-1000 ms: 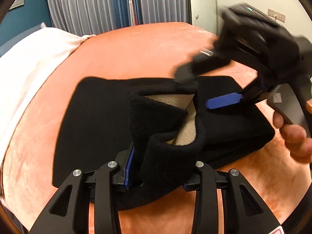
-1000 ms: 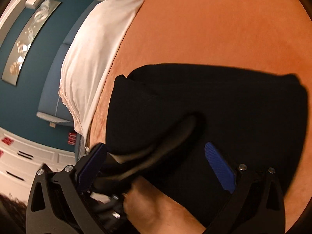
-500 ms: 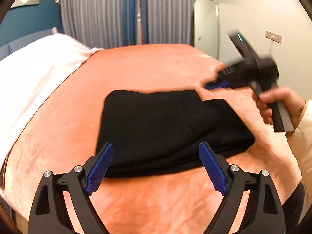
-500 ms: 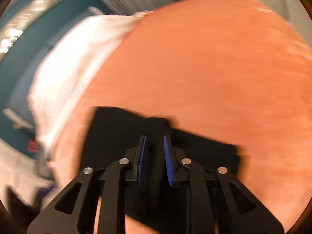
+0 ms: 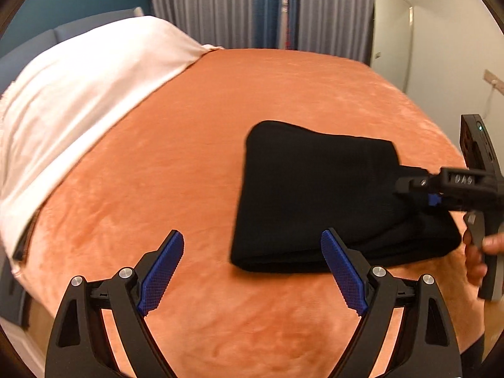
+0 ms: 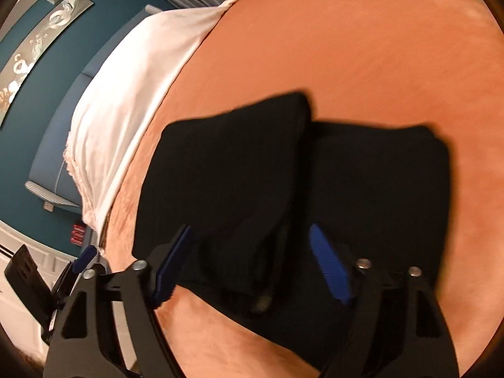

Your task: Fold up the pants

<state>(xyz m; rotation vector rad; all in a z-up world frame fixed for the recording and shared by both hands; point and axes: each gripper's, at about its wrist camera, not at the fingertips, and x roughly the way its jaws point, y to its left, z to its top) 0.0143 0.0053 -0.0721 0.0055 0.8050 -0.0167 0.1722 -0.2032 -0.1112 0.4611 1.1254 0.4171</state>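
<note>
The black pants (image 5: 318, 195) lie folded into a compact stack on the orange bedspread (image 5: 195, 157). My left gripper (image 5: 252, 271) is open and empty, held back from the stack's near left corner. My right gripper (image 6: 249, 264) is open, its blue pads straddling the near edge of the pants (image 6: 283, 189); a top layer overlaps the lower one there. The right gripper also shows in the left wrist view (image 5: 447, 189) at the stack's right edge, held by a hand.
A white sheet (image 5: 75, 100) covers the left part of the bed. Grey curtains (image 5: 252, 6) and a white wall stand behind. The bed edge drops off at the left, near a teal wall (image 6: 37, 72).
My left gripper let go of the pants, opened and backed off to the left. My right gripper shut, then opened again and came down over the stack's edge.
</note>
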